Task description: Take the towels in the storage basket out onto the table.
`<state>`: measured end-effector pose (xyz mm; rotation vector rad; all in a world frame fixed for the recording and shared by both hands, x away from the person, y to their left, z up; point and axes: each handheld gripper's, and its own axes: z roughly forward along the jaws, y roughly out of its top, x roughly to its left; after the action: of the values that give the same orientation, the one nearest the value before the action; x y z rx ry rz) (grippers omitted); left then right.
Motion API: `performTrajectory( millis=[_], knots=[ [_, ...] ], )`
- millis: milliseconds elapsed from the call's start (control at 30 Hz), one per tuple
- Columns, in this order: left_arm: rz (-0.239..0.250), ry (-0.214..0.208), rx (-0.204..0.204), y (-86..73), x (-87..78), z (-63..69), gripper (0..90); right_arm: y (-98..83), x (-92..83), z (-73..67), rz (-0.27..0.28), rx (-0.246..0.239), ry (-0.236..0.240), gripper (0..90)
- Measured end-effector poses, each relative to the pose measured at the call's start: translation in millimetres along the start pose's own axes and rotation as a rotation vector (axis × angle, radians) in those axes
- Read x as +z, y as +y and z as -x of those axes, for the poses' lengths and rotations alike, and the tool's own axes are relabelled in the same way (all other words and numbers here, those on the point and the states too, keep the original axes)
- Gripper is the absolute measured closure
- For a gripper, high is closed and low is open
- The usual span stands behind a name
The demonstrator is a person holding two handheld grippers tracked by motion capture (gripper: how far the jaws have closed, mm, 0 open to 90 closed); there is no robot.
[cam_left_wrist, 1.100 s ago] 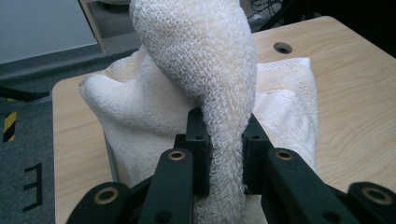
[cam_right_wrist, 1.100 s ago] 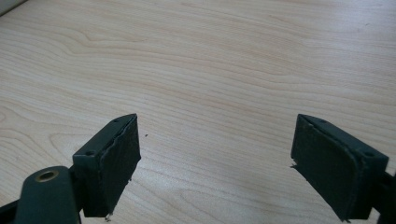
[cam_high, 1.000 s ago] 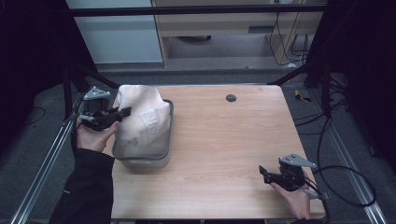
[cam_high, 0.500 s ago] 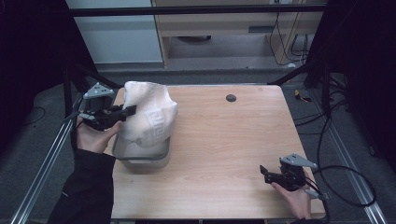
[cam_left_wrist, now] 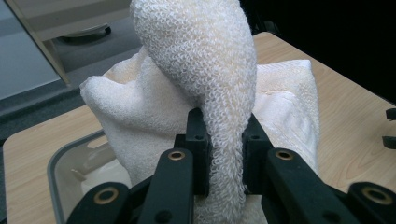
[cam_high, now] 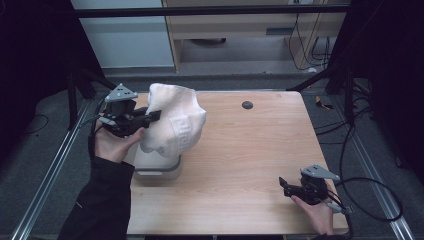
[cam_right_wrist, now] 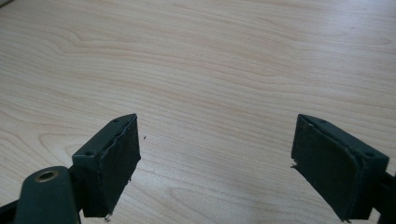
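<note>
Towel coming up out of the bin

The left gripper is clamped on a fold of the white terry towel, and compared with a second ago the towel has risen: then it lay bunched in the grey plastic bin, now most of it hangs above the bin's rim, its lower end still at the bin's mouth. So the lift-out looks well underway but unfinished. Far from the bin, at the wooden table's near right corner, the right gripper rests with jaws apart, holding nothing.
</note>
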<state>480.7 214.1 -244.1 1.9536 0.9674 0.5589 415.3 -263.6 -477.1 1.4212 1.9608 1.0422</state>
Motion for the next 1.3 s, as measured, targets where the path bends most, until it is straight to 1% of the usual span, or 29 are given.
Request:
performTrajectory(
  millis=[100, 133, 233, 300, 333, 367, 433, 500, 533, 567, 633, 733, 767, 833, 967, 1100, 1133, 1300],
  knots=[
    [-0.002, -0.016, 0.016, 3.8, 3.2, 6.6, 77.7, 0.2, -0.2, 0.6, 0.000, 0.001, -0.006, 15.3],
    [0.002, -0.019, 0.014, 4.5, 4.5, 8.6, 77.7, 0.1, 0.0, 1.1, 0.001, -0.004, -0.013, 15.3],
    [-0.009, -0.027, 0.036, 6.9, 8.6, 15.1, 77.7, 0.3, -0.1, 2.2, 0.005, -0.012, -0.024, 15.1],
    [-0.009, -0.042, 0.039, 8.2, 13.3, 20.1, 77.6, 0.5, -0.6, 2.7, 0.006, -0.008, -0.030, 15.1],
    [-0.009, -0.042, 0.039, 8.2, 13.3, 20.1, 77.6, 0.6, -0.7, 3.1, 0.006, -0.010, -0.032, 15.0],
    [-0.005, -0.052, 0.042, 9.2, 18.2, 25.2, 77.6, 0.5, -0.8, 3.3, 0.005, -0.011, -0.035, 15.0],
    [-0.008, -0.058, 0.042, 9.5, 19.8, 26.9, 77.6, 0.5, -1.1, 3.7, 0.003, -0.015, -0.041, 14.9],
    [-0.012, -0.074, 0.051, 11.1, 26.8, 33.9, 77.7, 0.3, -0.8, 4.2, 0.000, -0.015, -0.048, 14.9],
    [-0.017, -0.079, 0.058, 11.4, 28.2, 35.2, 77.6, -0.4, -0.7, 5.1, 0.006, -0.005, -0.044, 14.9],
    [-0.017, -0.084, 0.057, 11.8, 30.9, 37.8, 77.6, -1.0, -0.5, 6.7, 0.005, 0.004, -0.040, 14.9],
    [-0.020, -0.098, 0.066, 12.6, 36.7, 42.8, 77.6, -2.7, -0.8, 11.0, -0.004, 0.024, -0.053, 14.9],
    [-0.026, -0.116, 0.075, 12.9, 44.3, 48.9, 77.6, -3.9, -2.9, 16.5, 0.001, 0.048, -0.064, 14.9],
    [-0.030, -0.121, 0.080, 12.7, 47.1, 51.1, 77.6, -3.9, -3.3, 17.2, 0.002, 0.046, -0.071, 15.0],
    [-0.039, -0.129, 0.084, 12.1, 53.3, 56.5, 77.6, -3.4, -3.6, 17.4, 0.004, 0.048, -0.069, 14.9],
    [-0.051, -0.146, 0.092, 10.4, 62.5, 63.7, 77.6, -3.8, -1.9, 17.2, -0.004, 0.034, -0.076, 15.0],
    [-0.068, -0.167, 0.105, 7.7, 72.7, 72.0, 77.6, -4.0, -2.1, 18.3, -0.013, 0.029, -0.093, 15.0],
    [-0.071, -0.172, 0.105, 6.9, 75.2, 74.1, 77.6, -4.1, -1.8, 18.4, -0.016, 0.021, -0.099, 15.0],
    [-0.091, -0.186, 0.123, 3.5, 86.9, 83.1, 77.5, -4.2, -1.3, 18.5, -0.020, 0.016, -0.101, 15.0]
  ],
)
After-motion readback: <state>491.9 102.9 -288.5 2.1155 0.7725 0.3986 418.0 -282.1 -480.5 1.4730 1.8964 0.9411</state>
